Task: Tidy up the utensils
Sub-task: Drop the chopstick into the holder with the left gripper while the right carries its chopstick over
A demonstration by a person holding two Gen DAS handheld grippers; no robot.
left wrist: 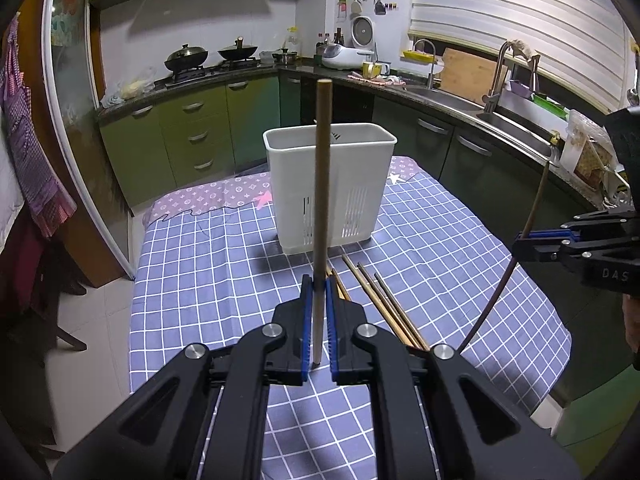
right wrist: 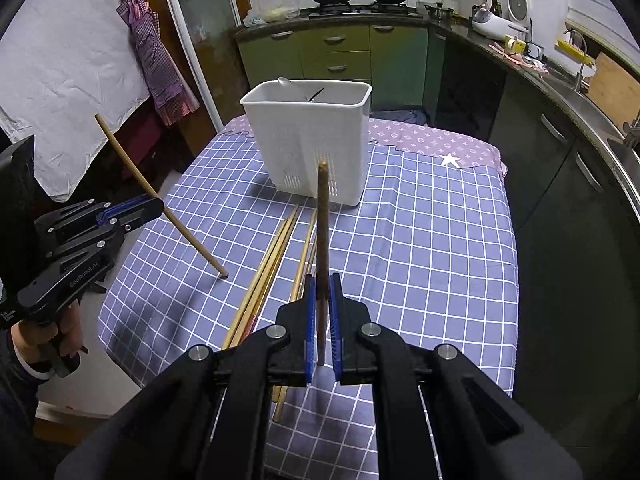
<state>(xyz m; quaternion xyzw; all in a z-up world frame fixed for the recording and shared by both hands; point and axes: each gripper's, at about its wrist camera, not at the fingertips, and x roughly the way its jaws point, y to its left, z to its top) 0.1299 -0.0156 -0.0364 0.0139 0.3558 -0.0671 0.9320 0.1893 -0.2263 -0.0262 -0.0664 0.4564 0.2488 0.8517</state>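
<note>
**Two grippers, one chopstick each, above the checked table**

One table [right wrist: 420,240], covered in a blue-and-white checked cloth, carries one white slotted utensil holder [right wrist: 312,136] toward its far end; a spoon handle [right wrist: 285,81] and a dark utensil show over its rim. Two grippers hover at the near side. The left gripper [left wrist: 319,292] is clamped on one pale wooden chopstick [left wrist: 322,200], held upright, its lower tip close to the cloth. The right gripper [right wrist: 322,292] is clamped on one darker brown chopstick [right wrist: 322,232], also upright. About five loose chopsticks [right wrist: 276,252] lie together on the cloth between the grippers and the holder.
</note>
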